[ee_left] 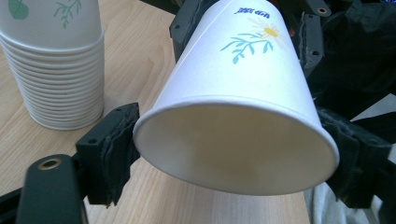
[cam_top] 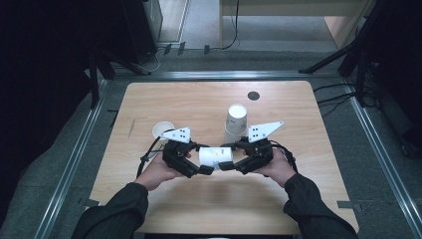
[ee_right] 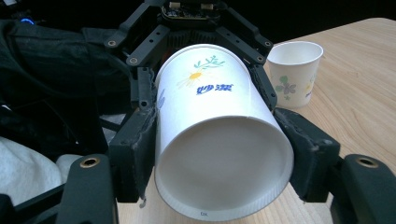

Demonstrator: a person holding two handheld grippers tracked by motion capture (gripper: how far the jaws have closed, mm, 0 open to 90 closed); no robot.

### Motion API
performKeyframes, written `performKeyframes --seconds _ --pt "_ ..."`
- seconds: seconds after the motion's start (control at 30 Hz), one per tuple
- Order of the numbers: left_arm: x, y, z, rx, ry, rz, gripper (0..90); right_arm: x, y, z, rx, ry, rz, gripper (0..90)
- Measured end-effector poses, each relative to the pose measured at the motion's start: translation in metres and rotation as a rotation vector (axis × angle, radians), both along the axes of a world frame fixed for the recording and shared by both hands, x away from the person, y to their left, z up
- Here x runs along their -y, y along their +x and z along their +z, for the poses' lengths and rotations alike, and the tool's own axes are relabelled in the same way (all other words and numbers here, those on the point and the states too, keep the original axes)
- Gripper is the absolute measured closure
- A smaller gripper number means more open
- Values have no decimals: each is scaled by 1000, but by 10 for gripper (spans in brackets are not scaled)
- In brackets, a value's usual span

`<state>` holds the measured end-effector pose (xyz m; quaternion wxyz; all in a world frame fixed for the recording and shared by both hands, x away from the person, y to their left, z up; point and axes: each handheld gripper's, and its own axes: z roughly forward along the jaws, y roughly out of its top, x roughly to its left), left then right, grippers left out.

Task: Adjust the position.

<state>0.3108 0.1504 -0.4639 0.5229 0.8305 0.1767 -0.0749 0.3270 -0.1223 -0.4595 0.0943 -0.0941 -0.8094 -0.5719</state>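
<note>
A white paper cup (cam_top: pixel 215 155) with a flower print lies on its side above the table, held between both grippers. My left gripper (cam_top: pixel 205 159) is shut on its open rim end; in the left gripper view the cup's mouth (ee_left: pixel 233 144) faces the camera with a pad (ee_left: pixel 114 144) against each side. My right gripper (cam_top: pixel 230 155) is shut on the cup's narrow base end. In the right gripper view the recessed bottom (ee_right: pixel 224 163) faces the camera between the pads (ee_right: pixel 137 149). Both hands are close together near the table's middle front.
A tall stack of upside-down paper cups (cam_top: pixel 236 122) stands just behind the grippers, seen also as the stack (ee_left: pixel 56 70) at the left. A single upright cup (cam_top: pixel 162 130) stands to the left, the same cup (ee_right: pixel 294 72). A dark round hole (cam_top: pixel 253 95) is near the table's far edge.
</note>
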Motion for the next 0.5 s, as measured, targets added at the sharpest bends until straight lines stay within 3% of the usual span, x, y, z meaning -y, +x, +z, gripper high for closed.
performKeyframes --seconds 0.5 --pt "-1 0 1 7 6 -7 205 0 1 -1 -15 -2 5 339"
